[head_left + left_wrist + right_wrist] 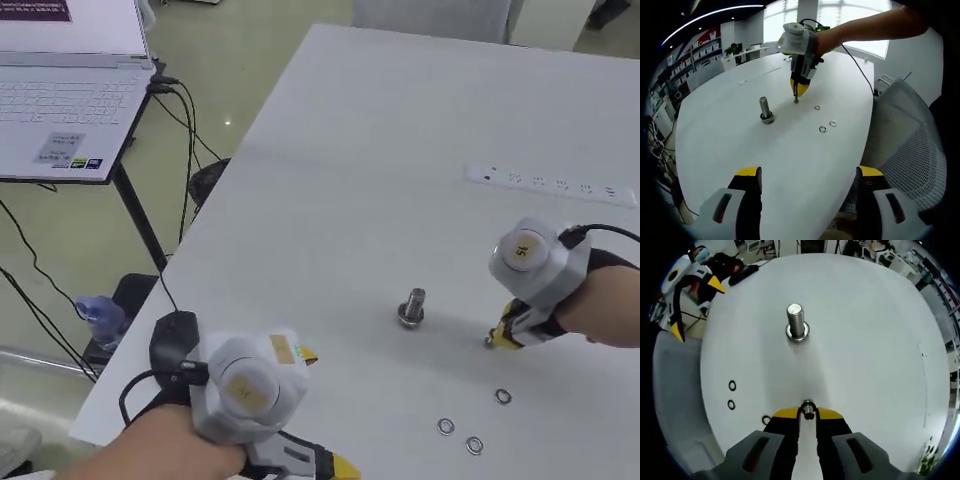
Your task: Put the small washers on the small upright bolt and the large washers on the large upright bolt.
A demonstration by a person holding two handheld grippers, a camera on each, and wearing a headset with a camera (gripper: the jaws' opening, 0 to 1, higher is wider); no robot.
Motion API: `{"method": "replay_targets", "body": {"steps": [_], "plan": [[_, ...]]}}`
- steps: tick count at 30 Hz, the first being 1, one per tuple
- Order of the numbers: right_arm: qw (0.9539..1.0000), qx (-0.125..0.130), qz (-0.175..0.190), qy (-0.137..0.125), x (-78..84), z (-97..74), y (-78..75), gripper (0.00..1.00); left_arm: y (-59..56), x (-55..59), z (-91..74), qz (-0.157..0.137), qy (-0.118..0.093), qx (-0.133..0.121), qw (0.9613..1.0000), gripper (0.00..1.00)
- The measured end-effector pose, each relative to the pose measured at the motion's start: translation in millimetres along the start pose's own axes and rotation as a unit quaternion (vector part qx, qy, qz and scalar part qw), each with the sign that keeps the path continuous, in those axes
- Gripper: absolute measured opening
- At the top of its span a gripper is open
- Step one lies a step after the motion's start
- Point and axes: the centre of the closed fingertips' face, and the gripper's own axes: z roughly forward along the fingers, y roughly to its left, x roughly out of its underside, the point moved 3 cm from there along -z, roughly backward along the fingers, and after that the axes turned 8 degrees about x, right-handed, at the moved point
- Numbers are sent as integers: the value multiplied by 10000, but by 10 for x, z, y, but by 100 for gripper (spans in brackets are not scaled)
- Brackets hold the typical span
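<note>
The right gripper (808,418) is clamped on a thin upright part, judged to be the small bolt (796,99), whose lower end is set against the table (330,180). The left gripper (809,174) is held back near the table edge, its jaws spread wide with nothing between them. The large bolt (412,305) is stood upright near the table's middle, apart from the small bolt. Three washers (475,445) are laid flat near the right gripper; their sizes cannot be told apart.

Hazards:
- The small bolt may be toppled if the jaws are parted before it is seated squarely, its base being narrow.
- A flat washer may be skidded across the smooth table instead of being gripped.
- A washer may be threaded onto the wrong bolt if its size is misjudged.
</note>
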Motion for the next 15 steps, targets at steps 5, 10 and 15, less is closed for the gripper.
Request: {"method": "replay_targets", "body": {"steps": [5,10,15], "plan": [[10000,-15,1,7,9,34,24,13,-13,32,-8,-21,32,7,10000,76],[9999,-4,-94,70,19,79,59,13,-19,61,-8,-48,67,21,10000,76],[9999,15,-138,99,34,131,34,13,-16,56,-17,-39,52,29,10000,75]]}}
